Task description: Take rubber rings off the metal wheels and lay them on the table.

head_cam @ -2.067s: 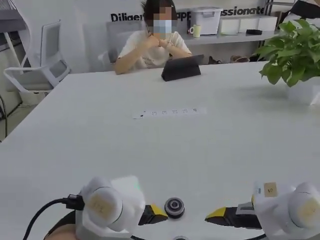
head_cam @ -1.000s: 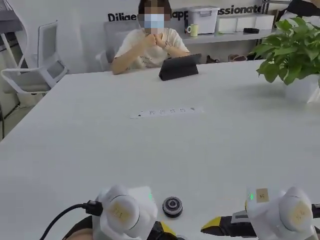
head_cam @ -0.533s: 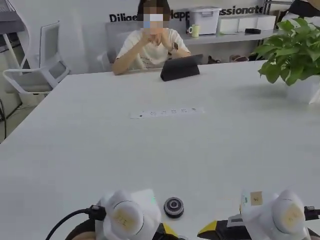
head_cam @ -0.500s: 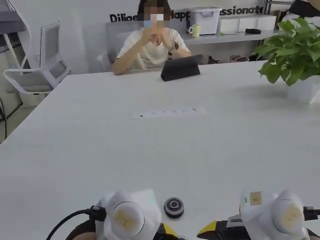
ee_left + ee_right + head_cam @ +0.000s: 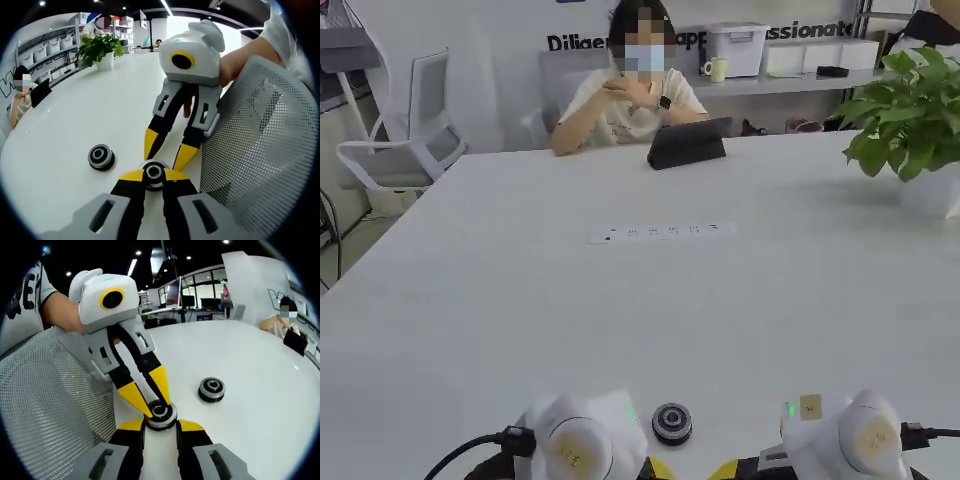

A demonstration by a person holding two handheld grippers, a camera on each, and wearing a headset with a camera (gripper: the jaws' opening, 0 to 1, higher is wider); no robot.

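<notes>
head view, left tool (image 5: 153, 176), right tool (image 5: 161, 426) drawn back, both clamped on wheel (image 5: 160, 413)

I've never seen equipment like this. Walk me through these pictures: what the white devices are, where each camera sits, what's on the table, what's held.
No robot here: a person works two handheld tools, each with two jaws. The wide picture comes from a camera on their head, looking down at the white table. The two round pictures come from cameras riding on those tools, looking along their yellow-tipped jaws. The left gripper and the right gripper face each other, and both appear closed on one small metal wheel. A second wheel, with a dark outer ring, lies free on the table nearby. Another person sits across the table.
</notes>
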